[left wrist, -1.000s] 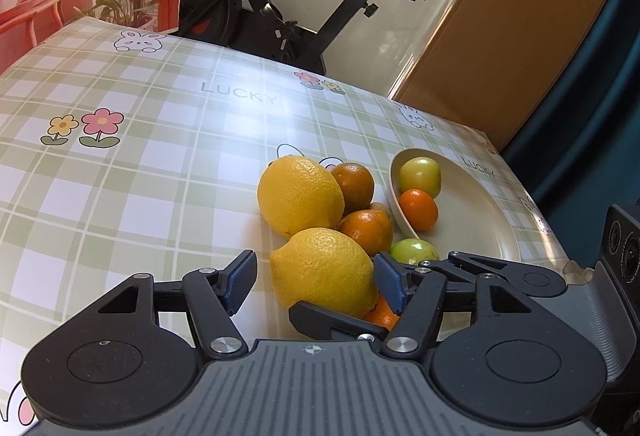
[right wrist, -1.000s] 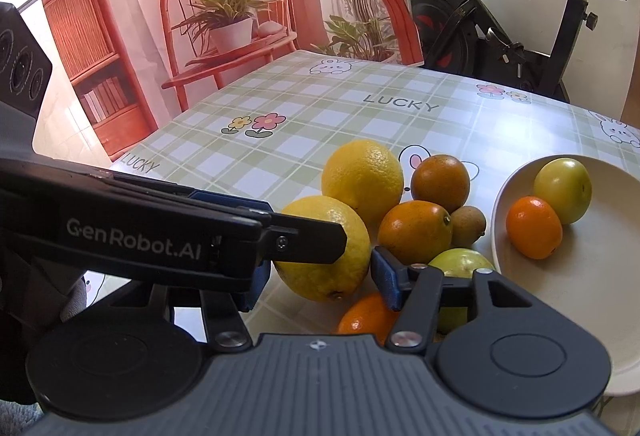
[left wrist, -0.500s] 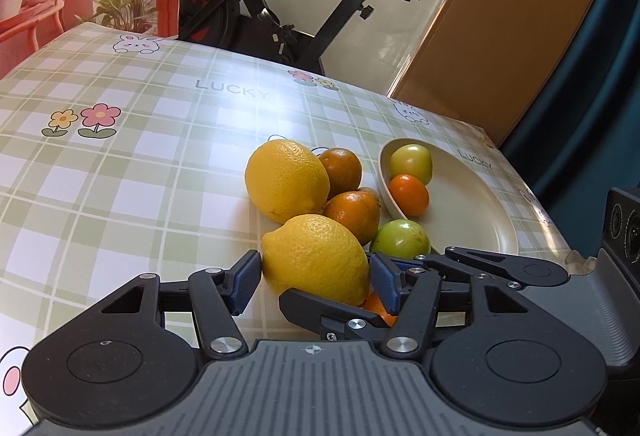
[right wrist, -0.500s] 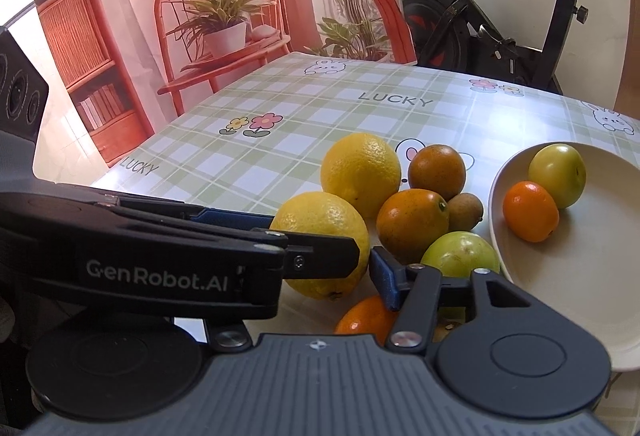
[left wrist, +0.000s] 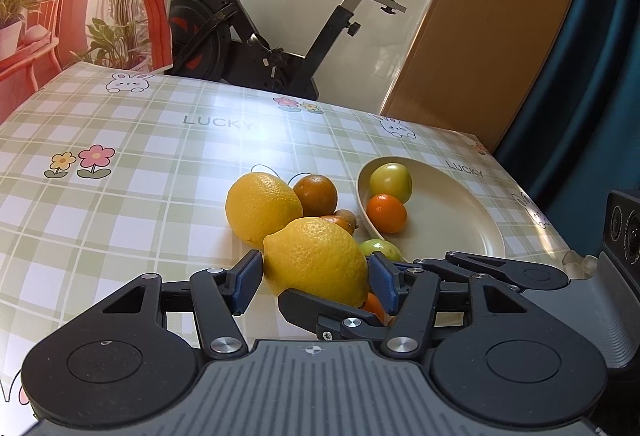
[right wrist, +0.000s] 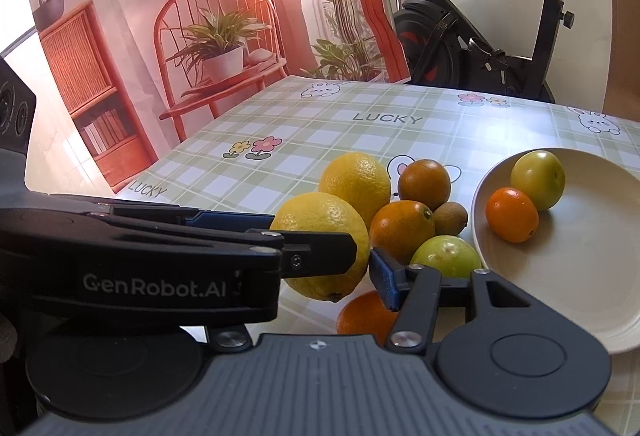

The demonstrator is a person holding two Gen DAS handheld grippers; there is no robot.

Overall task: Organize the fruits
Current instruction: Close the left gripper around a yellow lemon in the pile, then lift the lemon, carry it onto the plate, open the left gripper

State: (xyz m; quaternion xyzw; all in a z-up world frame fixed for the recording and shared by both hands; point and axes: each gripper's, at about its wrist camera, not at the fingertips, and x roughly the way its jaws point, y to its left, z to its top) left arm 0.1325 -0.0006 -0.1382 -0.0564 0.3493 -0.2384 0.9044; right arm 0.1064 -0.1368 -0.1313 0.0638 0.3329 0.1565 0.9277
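Clamped on a lemon (left wrist: 316,264) just left of the plate (left wrist: 460,211): left gripper (left wrist: 314,276), pads against both flanks. Only from the right wrist: lemon seemingly clear of the tablecloth (right wrist: 304,139). Small orange (right wrist: 362,314) beneath mostly hidden; right gripper (right wrist: 316,278) half covered, grip impossible to tell.

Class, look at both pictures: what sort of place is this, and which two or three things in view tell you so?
Probably a room in a home. A table under a checked "LUCKY" tablecloth carries loose fruit and a plate, and an exercise bike stands behind it. The chair and plants look like a printed backdrop, not real furniture.
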